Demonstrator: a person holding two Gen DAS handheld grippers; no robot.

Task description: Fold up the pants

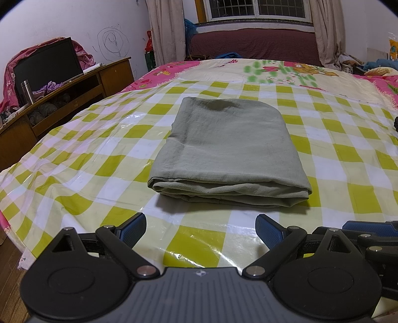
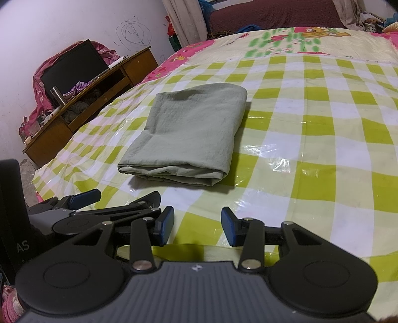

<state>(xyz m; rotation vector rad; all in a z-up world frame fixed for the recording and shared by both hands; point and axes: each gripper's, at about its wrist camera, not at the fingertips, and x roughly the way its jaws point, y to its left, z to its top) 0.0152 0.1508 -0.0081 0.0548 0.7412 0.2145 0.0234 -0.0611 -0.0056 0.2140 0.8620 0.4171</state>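
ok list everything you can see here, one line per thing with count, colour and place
pants: one, grey-green, folded into a flat stack, middle of the checked sheet
sheet: one, glossy yellow-green and white check, spread over the bed
bedspread: one, pink and cream with cartoon print, beyond the sheet
cabinet: one, brown wood, left of the bed by the wall
screen: one, black, on the cabinet
flask: one, steel, on the cabinet in front of the screen
curtains: two, beige, either side of the window
window: one, white frame, far wall
scribble: one, dark, on the white wall
left tongs: one, black with blue pads, open, empty, near side of the pants
right tongs: one, black with blue pads, open, empty, beside the left
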